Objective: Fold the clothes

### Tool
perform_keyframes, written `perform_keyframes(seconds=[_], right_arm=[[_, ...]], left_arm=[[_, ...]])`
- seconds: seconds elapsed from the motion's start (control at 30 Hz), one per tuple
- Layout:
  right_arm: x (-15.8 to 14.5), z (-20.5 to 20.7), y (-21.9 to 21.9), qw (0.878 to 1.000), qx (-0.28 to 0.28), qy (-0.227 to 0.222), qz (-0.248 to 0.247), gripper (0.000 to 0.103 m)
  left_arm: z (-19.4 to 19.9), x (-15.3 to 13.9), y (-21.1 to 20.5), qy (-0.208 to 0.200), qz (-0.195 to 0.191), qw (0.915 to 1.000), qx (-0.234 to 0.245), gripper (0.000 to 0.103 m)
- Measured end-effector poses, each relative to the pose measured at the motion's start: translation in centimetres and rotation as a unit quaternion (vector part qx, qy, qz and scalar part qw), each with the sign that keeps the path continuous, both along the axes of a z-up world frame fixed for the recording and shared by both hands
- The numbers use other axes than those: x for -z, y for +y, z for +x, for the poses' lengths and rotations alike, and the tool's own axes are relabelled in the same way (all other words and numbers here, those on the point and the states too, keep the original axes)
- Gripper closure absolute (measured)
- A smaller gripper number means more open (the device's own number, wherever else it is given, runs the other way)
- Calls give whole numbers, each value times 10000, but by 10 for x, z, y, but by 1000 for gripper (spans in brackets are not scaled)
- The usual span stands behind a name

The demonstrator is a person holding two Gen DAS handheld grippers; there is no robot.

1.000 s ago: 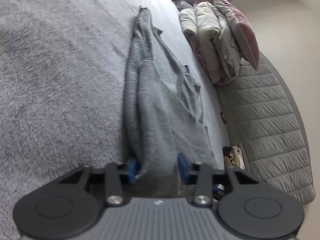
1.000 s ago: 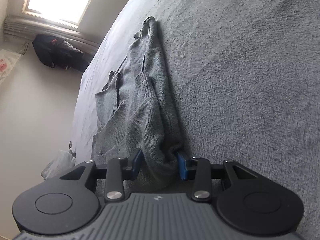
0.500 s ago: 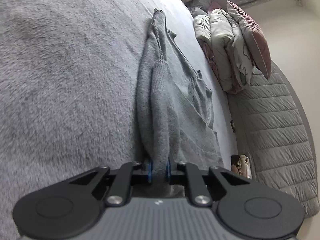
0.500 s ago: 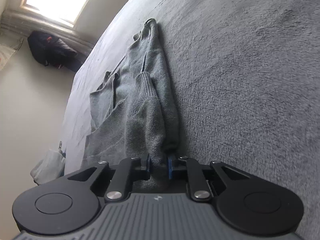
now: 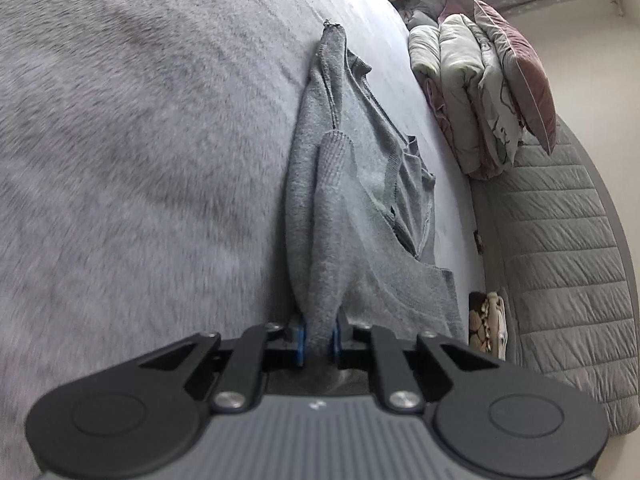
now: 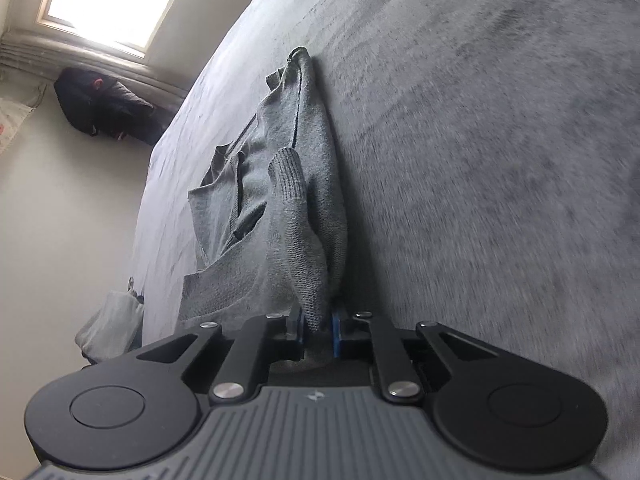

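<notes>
A grey knit sweater (image 5: 352,200) lies stretched out on a grey fleece bed cover (image 5: 140,160), one ribbed sleeve cuff folded onto its body. My left gripper (image 5: 319,336) is shut on one end of the sweater's folded edge. In the right wrist view the same sweater (image 6: 288,200) runs away from me, and my right gripper (image 6: 318,332) is shut on its other end. Both pinched ends are lifted slightly off the cover.
Folded quilts and a pink pillow (image 5: 480,92) are stacked against a quilted grey headboard (image 5: 560,260). A dark bag (image 6: 104,108) sits on the floor under a bright window (image 6: 112,0). A pale bundle (image 6: 112,324) lies beside the bed edge.
Both grippers closed from open onto the sweater's ends. They have since pulled the fabric up and taut, and the views have shifted slightly.
</notes>
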State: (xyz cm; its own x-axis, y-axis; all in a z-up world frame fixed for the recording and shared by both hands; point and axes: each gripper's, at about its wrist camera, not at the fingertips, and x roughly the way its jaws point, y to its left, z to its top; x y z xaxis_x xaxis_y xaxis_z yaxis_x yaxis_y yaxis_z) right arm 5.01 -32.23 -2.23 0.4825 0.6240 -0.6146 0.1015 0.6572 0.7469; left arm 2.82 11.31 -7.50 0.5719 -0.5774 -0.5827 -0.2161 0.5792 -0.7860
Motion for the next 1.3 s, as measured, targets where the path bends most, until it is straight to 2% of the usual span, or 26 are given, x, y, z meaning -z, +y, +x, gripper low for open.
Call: perform_keyframes(seconds=[0.57,0.7,0.83,0.93,1.03,1.07,1.13,1.2,1.23,1.3], right_arm=[[-10,-73,-12,9995,-292,114,-26,90],[-1,-78,-13,9994,-291,164,-43,90],[19,-75,-13,9992,-242,276,-164,89],[32,-78,-16,9994,-190,290,-73,89],[31,-78,-18,9994,-273,227,-55,88],[30,-78,-19,9993,-307,214,-39,85],[29,-76,-21,9991,-340,229,57,81],[26,-77,-23,9991,-338,223,91,76],[25,-77,-23,9992,-341,207,87,71],[20,-76,-26,9993,-329,147,-4,68]], left_arm=[[-74,-19,0,47,-43,9993,382,91],[-78,-11,0,74,38,9988,477,91],[-75,16,2,288,-100,9983,496,90],[-77,25,6,260,-293,9980,498,89],[-79,25,7,129,-313,9977,591,86],[-80,25,7,103,-356,9975,609,85],[-79,22,8,87,-430,9966,699,78],[-78,15,9,33,-456,9951,877,59],[-78,11,10,-17,-448,9947,927,53],[-78,2,13,-145,-399,9945,955,32]])
